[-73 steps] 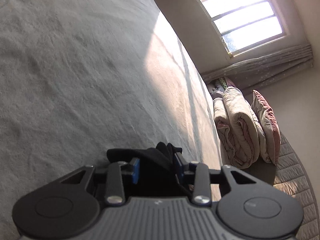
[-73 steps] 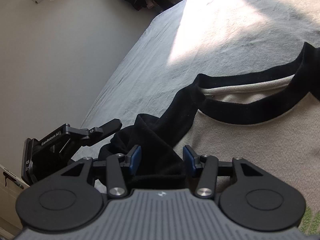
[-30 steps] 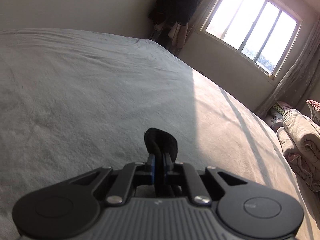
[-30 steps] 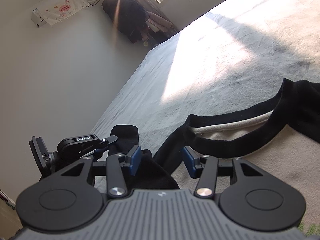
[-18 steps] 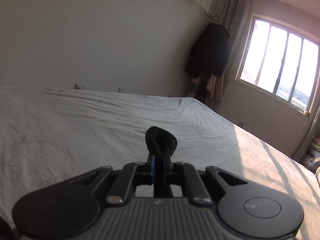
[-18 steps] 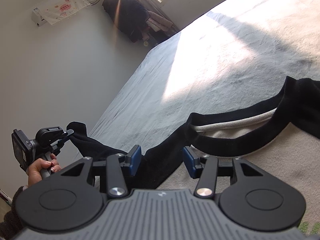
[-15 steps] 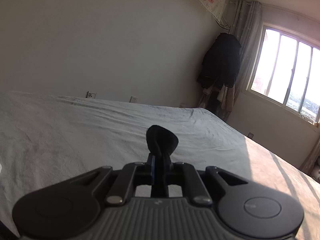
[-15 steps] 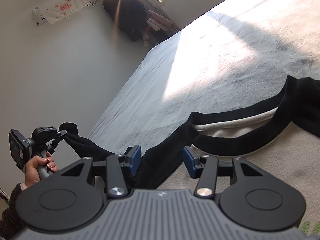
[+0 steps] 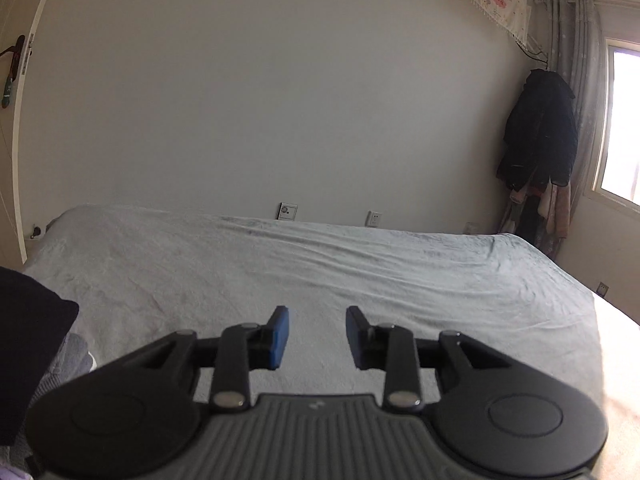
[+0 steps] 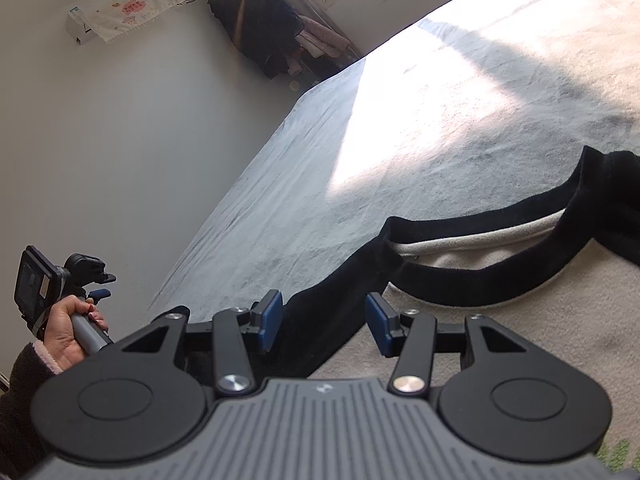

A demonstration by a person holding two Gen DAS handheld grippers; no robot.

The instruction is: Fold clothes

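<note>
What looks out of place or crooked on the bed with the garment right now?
Nothing looks damaged or spilled. The beige sweatshirt lies flat on the bed, black collar open and one black sleeve stretched out. The left gripper and right gripper hold nothing, jaws apart.

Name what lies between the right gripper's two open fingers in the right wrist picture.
The black sleeve of the cream sweater lies under the gap of the right gripper, flat on the bed. The fingers are not closed on it.
</note>
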